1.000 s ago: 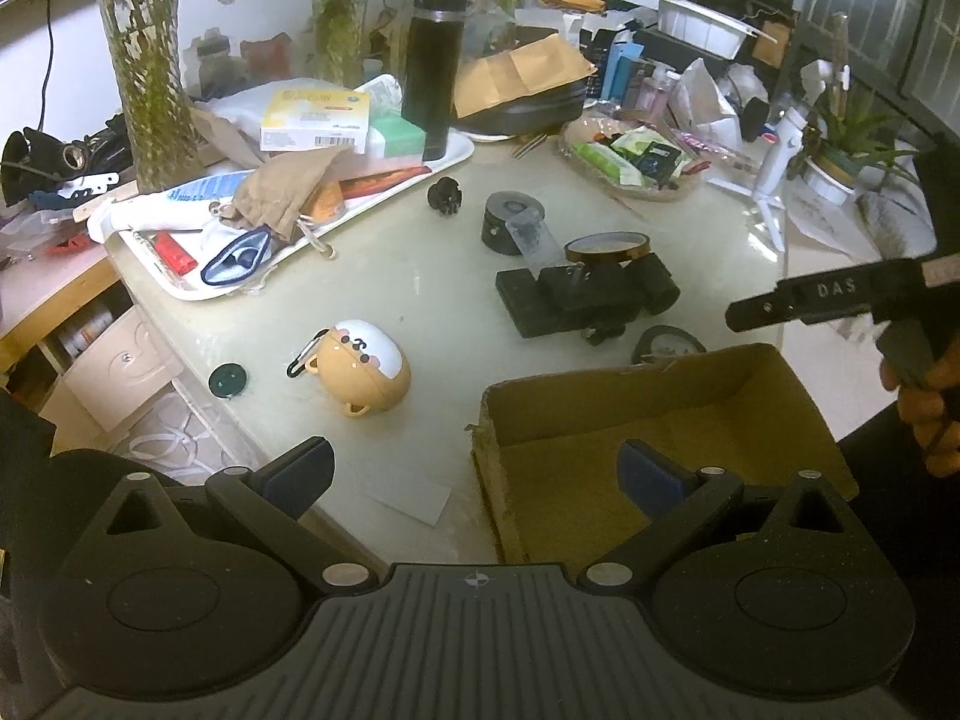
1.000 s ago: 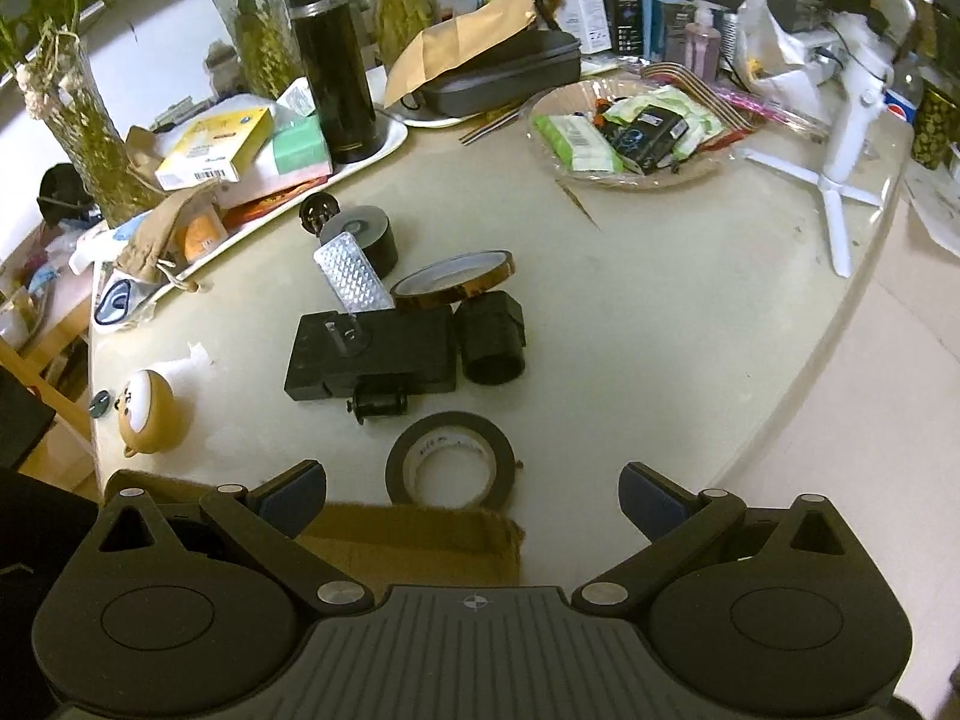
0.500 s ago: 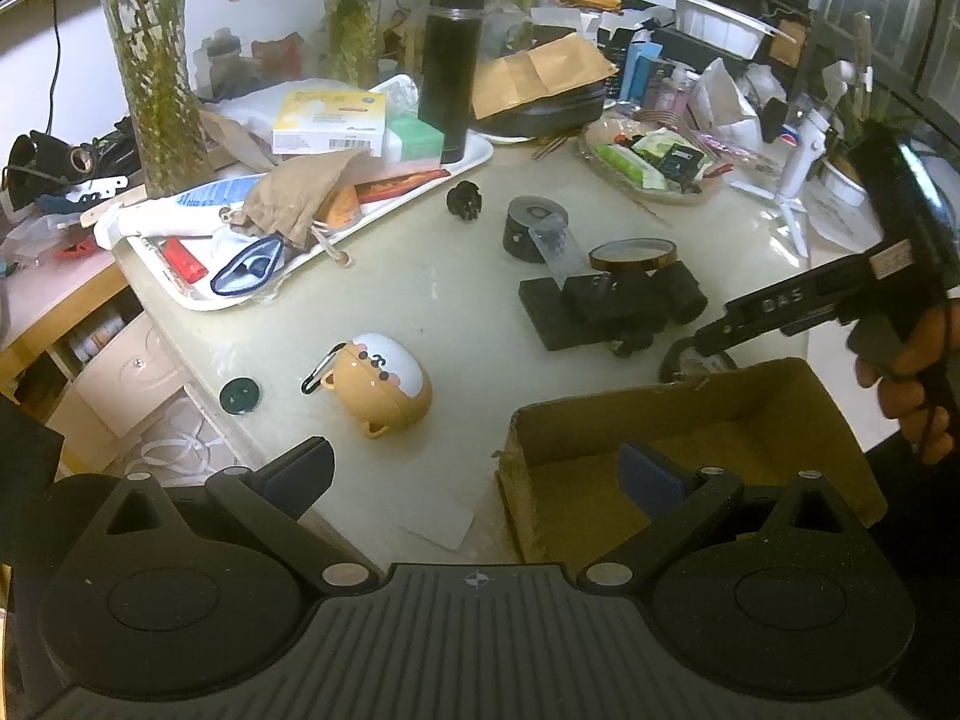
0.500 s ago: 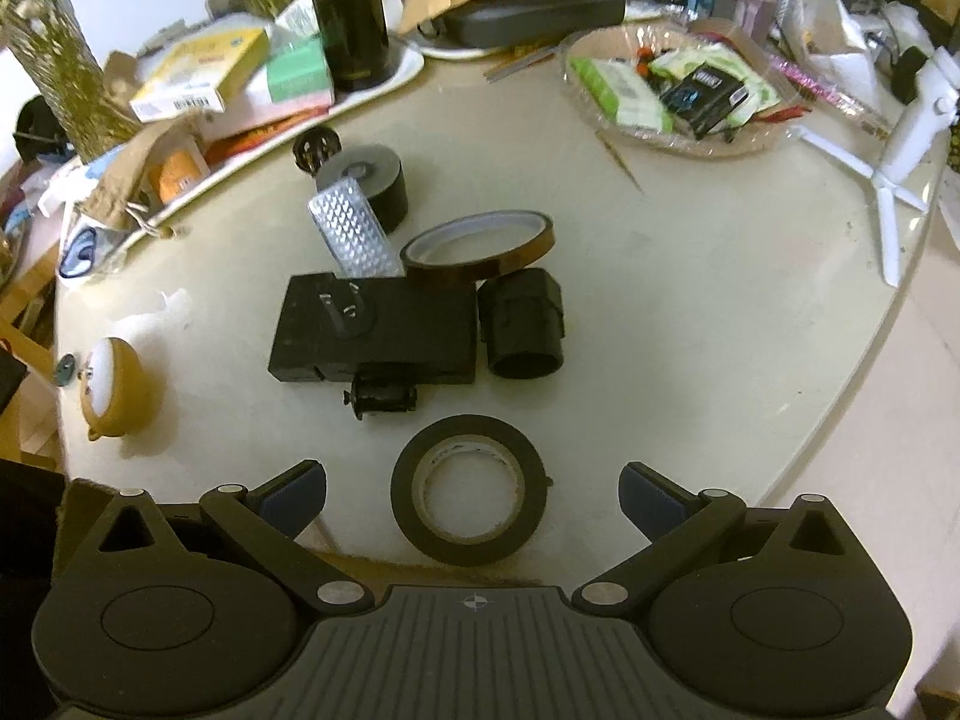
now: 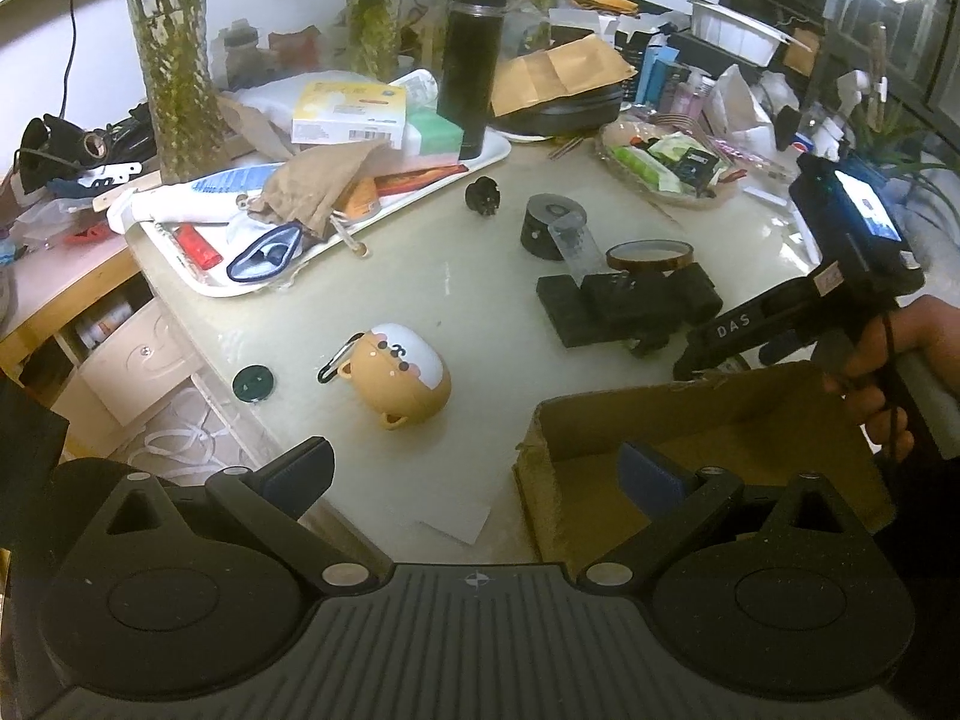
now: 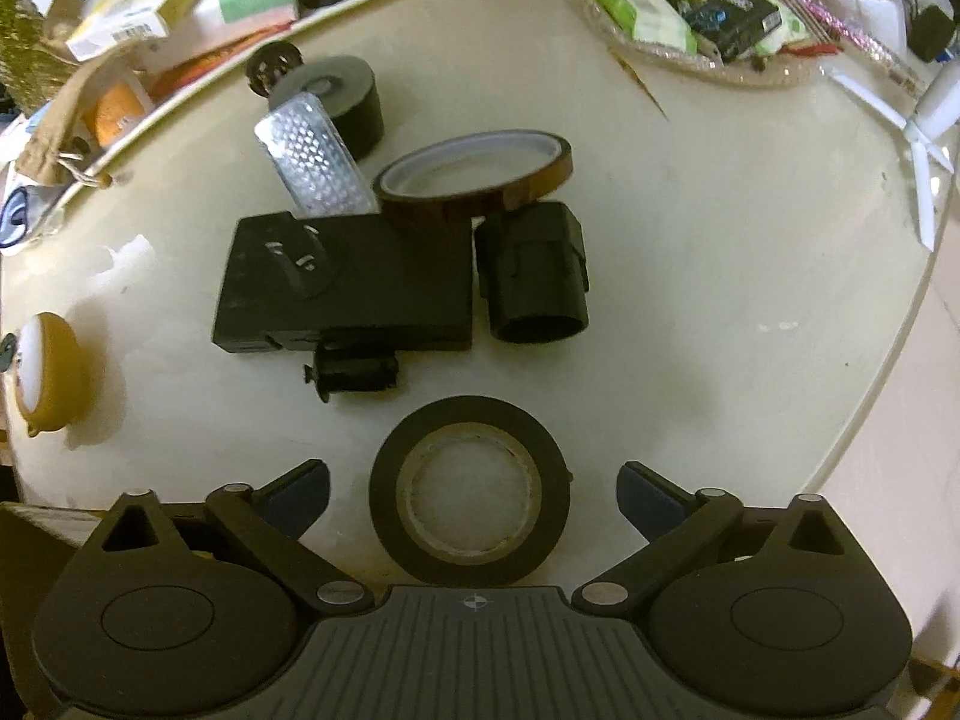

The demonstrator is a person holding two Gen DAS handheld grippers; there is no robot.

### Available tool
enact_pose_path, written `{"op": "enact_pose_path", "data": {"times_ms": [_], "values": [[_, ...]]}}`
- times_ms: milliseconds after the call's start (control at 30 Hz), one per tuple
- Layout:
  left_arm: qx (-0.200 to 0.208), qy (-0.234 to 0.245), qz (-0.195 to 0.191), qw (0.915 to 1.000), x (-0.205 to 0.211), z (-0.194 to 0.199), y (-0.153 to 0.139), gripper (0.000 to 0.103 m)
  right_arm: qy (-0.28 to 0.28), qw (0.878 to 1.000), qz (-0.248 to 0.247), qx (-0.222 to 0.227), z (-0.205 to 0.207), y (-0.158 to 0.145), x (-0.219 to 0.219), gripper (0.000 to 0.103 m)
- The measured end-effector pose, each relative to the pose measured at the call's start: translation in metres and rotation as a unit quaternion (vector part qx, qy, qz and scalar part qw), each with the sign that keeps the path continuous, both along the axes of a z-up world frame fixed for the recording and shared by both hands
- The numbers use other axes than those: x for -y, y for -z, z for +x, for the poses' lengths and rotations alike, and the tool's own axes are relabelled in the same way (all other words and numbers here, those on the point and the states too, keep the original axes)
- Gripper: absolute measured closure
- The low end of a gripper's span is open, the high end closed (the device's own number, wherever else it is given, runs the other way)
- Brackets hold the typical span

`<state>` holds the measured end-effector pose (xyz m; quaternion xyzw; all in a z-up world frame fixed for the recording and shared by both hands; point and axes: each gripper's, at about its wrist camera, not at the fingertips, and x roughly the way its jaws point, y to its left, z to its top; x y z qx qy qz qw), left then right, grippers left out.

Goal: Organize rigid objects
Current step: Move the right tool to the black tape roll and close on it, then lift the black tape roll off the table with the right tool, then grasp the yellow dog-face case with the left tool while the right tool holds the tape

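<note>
My right gripper point(image 6: 474, 489) is open, its fingers either side of a flat black tape roll point(image 6: 469, 498) on the table. Beyond lie a small black clip point(image 6: 354, 373), a black adapter block point(image 6: 348, 282), a black cylinder point(image 6: 534, 273), an amber tape roll point(image 6: 474, 177), a clear reflector point(image 6: 312, 159) and a grey tape roll point(image 6: 336, 93). My left gripper point(image 5: 474, 477) is open and empty above the near table edge, next to an open cardboard box point(image 5: 708, 456). The right gripper point(image 5: 780, 324) shows in the left view behind the box.
A bear-shaped case point(image 5: 408, 372) and a dark round cap point(image 5: 254, 383) lie at the left. A cluttered white tray point(image 5: 336, 204), a black flask point(image 5: 471, 60), flower vases point(image 5: 174, 60) and a snack dish point(image 6: 702, 6) stand at the back.
My right gripper has moved forward and down until the black tape roll lies between its fingers. My left gripper has drifted slightly; both stay open.
</note>
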<state>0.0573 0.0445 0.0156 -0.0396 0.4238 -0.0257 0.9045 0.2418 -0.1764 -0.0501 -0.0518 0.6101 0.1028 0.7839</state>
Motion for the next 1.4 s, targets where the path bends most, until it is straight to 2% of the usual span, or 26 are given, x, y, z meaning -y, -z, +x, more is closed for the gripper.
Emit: {"op": "enact_pose_path", "data": {"times_ms": [67, 167, 267, 533, 1000, 1400], "values": [[0.0, -0.002, -0.001, 1.0, -0.001, 0.0, 0.0, 0.0, 0.004, 1.0, 0.0, -0.006, 0.001, 0.004, 0.001, 0.011], [-0.001, -0.003, -0.003, 1.0, -0.002, 0.0, 0.001, 0.0, 0.007, 1.0, 0.004, -0.013, 0.001, 0.007, 0.0, 0.025], [-0.001, -0.003, -0.003, 1.0, -0.002, 0.001, 0.001, 0.0, 0.007, 1.0, 0.005, -0.008, -0.001, 0.007, -0.001, 0.027], [-0.003, -0.004, -0.003, 1.0, -0.001, 0.001, 0.002, 0.0, 0.007, 1.0, 0.012, 0.002, -0.004, 0.003, 0.002, 0.028], [-0.019, 0.012, 0.017, 0.9996, 0.001, 0.012, -0.001, 0.0, 0.025, 0.995, 0.039, 0.083, -0.02, -0.045, 0.027, 0.028], [-0.061, 0.0, 0.038, 0.9974, -0.009, 0.042, -0.005, 0.0, 0.015, 0.988, 0.058, 0.146, -0.042, -0.081, 0.044, 0.028]]}}
